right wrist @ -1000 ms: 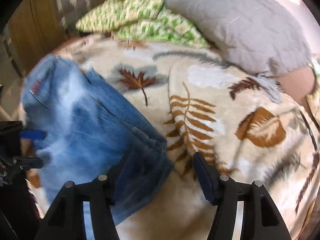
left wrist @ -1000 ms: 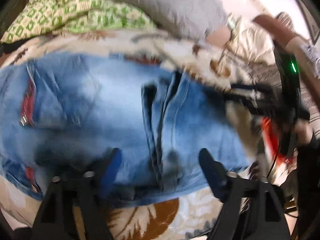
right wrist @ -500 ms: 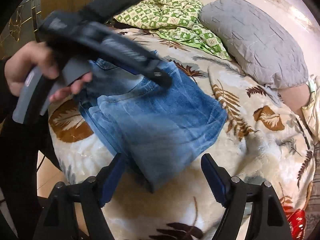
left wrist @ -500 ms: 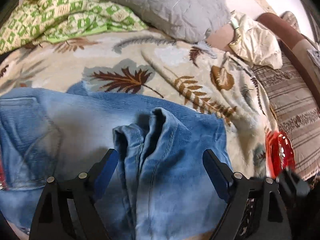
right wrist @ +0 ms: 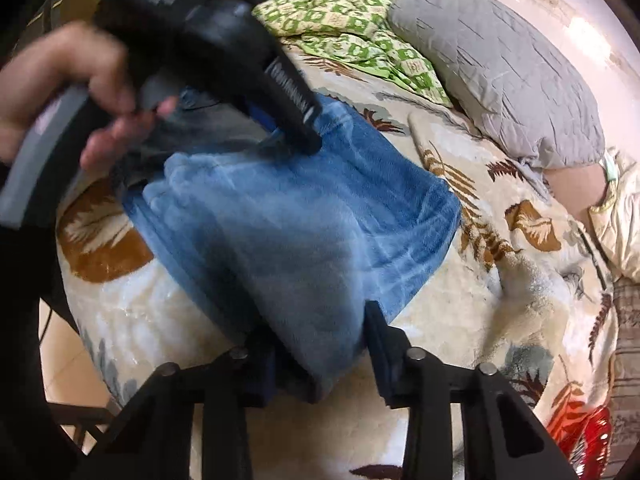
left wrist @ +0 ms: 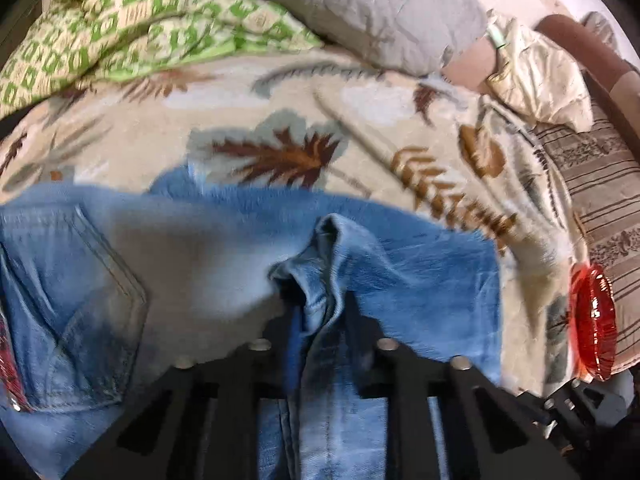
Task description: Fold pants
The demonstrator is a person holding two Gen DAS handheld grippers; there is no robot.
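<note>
Leaf-printed bedding (left wrist: 360, 92) covers the bed I'm working over, with a grey pillow (right wrist: 508, 68) and a green checked quilt (left wrist: 132, 28) at its head. On it the jeans (right wrist: 304, 216) lie already doubled into a thick stack; I judge one more fold is left. My left gripper (left wrist: 320, 312) is closing, pinching a bunched ridge of denim, while my right gripper (right wrist: 316, 344) is closing around the stack's near corner.
</note>
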